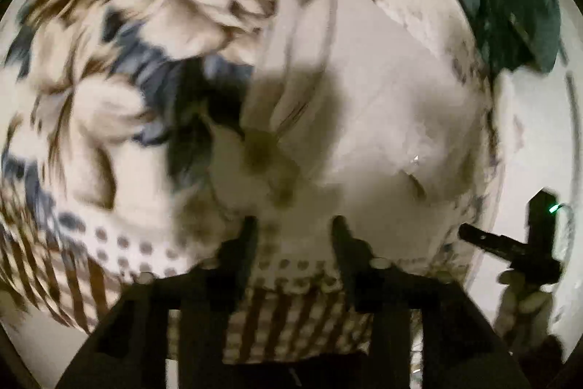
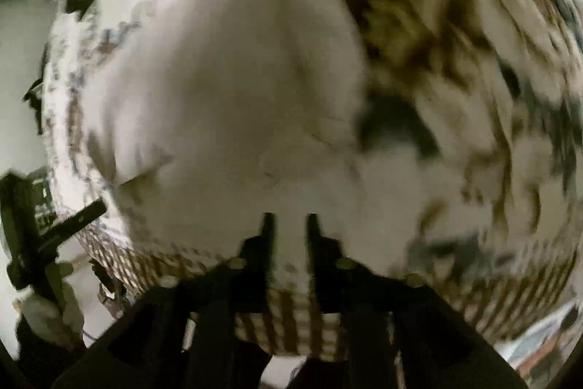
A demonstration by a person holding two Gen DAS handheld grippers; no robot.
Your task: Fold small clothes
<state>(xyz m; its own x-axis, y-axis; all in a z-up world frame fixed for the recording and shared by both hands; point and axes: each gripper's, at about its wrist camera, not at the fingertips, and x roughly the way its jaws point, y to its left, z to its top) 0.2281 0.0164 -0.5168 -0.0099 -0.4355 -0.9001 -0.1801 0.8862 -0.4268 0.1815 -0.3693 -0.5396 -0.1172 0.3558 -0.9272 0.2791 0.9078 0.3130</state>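
Observation:
A small white garment lies on a patterned cloth surface, filling the middle of the left wrist view, and it also shows in the right wrist view. My left gripper hovers at the garment's near edge with its fingers apart and nothing between them. My right gripper is also at the near edge, fingers narrowly apart, with white fabric showing between them; contact is unclear because of blur. The right gripper also shows at the right edge of the left wrist view. The left gripper shows at the left edge of the right wrist view.
The brown, blue and white patterned cloth covers the surface, with a dotted and striped border near me. A dark green garment lies at the far right. Both views are motion-blurred.

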